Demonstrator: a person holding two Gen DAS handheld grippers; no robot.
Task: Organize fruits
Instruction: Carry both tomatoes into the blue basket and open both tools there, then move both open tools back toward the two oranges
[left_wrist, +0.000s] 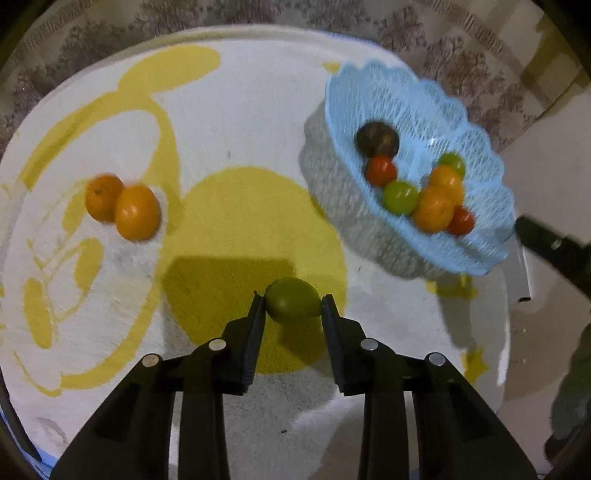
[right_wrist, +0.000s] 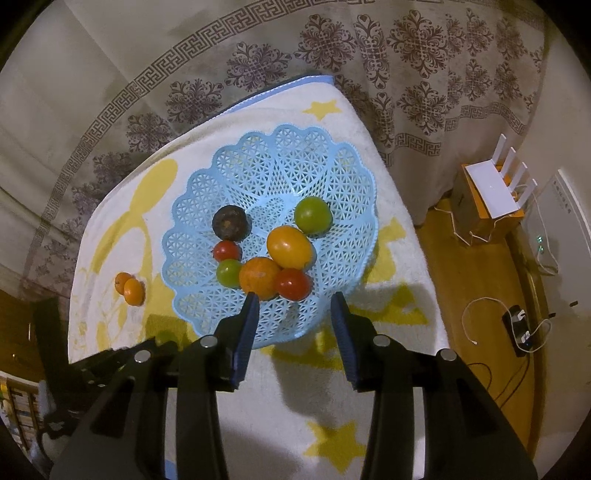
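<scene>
Our left gripper (left_wrist: 293, 303) pinches a green fruit (left_wrist: 291, 304) mid-towel, bound for the basket (right_wrist: 192, 236) near the towel's (left_wrist: 240, 110) far edge; our right gripper (right_wrist: 294, 302) hovers wide open, empty.

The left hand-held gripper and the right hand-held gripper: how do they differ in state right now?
The left hand-held gripper is shut on a green fruit above the yellow patch of the towel; the right hand-held gripper is open and holds nothing. The left one is away from the blue basket; the right one hangs over its near rim. Both are black two-finger tools.
</scene>
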